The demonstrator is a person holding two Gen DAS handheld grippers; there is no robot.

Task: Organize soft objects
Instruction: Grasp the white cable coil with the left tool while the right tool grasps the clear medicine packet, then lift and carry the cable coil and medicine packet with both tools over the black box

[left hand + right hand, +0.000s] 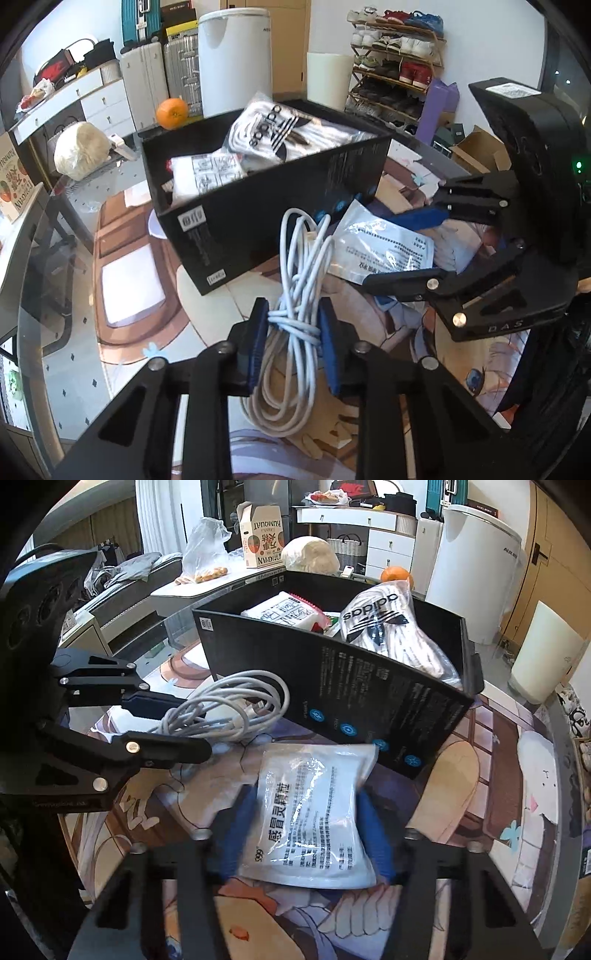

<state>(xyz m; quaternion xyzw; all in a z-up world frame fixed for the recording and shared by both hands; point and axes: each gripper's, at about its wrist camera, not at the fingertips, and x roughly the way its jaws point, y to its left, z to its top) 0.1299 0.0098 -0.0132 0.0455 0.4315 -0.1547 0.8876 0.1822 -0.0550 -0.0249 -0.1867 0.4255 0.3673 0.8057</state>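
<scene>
My left gripper is shut on a coiled white cable, held just in front of the black box; the cable also shows in the right wrist view. My right gripper is shut on a white medicine pouch, which also shows in the left wrist view, beside the box. The box holds a bagged pair of Adidas socks and a white packet.
An orange and a cream bundle lie behind the box. A printed mat covers the glass table. A white appliance, suitcases, a shoe rack and a kumquat carton stand beyond.
</scene>
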